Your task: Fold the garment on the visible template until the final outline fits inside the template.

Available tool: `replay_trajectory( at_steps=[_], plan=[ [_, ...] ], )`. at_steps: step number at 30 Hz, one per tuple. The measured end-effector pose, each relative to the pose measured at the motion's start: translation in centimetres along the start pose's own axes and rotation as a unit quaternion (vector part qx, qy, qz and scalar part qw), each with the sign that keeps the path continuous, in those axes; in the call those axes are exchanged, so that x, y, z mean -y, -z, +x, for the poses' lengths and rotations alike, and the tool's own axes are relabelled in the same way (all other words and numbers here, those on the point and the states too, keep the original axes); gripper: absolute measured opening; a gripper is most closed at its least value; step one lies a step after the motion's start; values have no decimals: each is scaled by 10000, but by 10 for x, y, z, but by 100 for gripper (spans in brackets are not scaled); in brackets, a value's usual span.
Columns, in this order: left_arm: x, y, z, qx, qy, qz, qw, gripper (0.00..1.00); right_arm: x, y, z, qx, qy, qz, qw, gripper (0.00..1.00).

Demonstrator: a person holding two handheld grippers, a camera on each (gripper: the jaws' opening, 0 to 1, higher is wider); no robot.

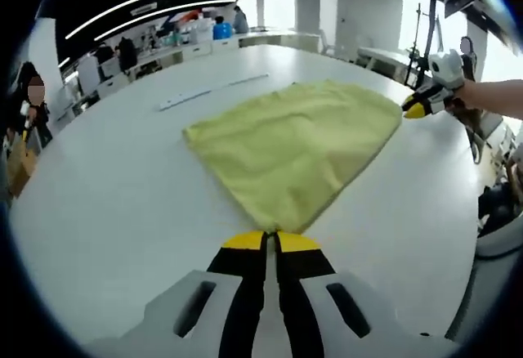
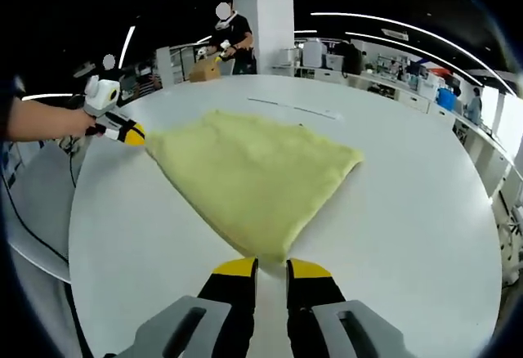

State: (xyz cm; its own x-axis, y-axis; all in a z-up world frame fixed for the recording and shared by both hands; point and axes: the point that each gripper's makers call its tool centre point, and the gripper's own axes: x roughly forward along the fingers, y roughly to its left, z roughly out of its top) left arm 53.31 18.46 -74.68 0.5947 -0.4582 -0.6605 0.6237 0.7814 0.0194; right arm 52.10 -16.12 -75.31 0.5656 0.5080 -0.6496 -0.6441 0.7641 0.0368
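Pinching opposite corners of the soft, light yellow cloth (image 1: 294, 149), both tongs (image 1: 272, 239) (image 2: 271, 266) hold it on the white surface (image 1: 106, 203).

A white round table (image 1: 98, 211) stands in an open office with desks, white pillar (image 2: 265, 23), ceiling light strips (image 1: 155, 2)

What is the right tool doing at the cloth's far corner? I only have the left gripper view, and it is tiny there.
Observer: In the right gripper view, the right tool has its jaws slightly apart. A corner of the yellow cloth reaches the gap, but I cannot tell whether it is pinched.
Operator: Who is behind the left tool?
Observer: Beyond the left tool, a person stands past the table, beside a white pillar and a cardboard box.
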Motion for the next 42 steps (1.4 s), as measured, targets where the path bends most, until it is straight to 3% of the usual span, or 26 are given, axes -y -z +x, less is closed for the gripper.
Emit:
replay_trajectory(
  at_steps=[6, 21, 25, 30, 32, 35, 42],
  plan=[
    [0, 0, 1, 0, -1, 34, 10000, 0, 1, 0, 2, -27, 34, -87, 10000, 0],
    [-3, 0, -11, -3, 51, 32, 10000, 0, 8, 3, -8, -26, 131, -243, 9996, 0],
    [-3, 2, -15, -4, 58, -8, 10000, 0, 14, 12, -11, -220, 227, -337, 9989, 0],
    [-3, -1, -15, 156, 30, -248, 9996, 0, 9, 9, -13, -49, 77, -243, 9997, 0],
    [-3, 1, -13, 115, 30, -315, 9994, 5, 7, 7, -12, -35, 65, -241, 9997, 1],
    [-1, 2, -10, 136, 29, -383, 9992, 18, 6, 3, -9, 15, 53, -197, 9998, 13],
    [5, -3, -3, 182, 131, -412, 9989, 17, 0, -2, 1, 17, -95, -200, 9998, 9]
  ],
)
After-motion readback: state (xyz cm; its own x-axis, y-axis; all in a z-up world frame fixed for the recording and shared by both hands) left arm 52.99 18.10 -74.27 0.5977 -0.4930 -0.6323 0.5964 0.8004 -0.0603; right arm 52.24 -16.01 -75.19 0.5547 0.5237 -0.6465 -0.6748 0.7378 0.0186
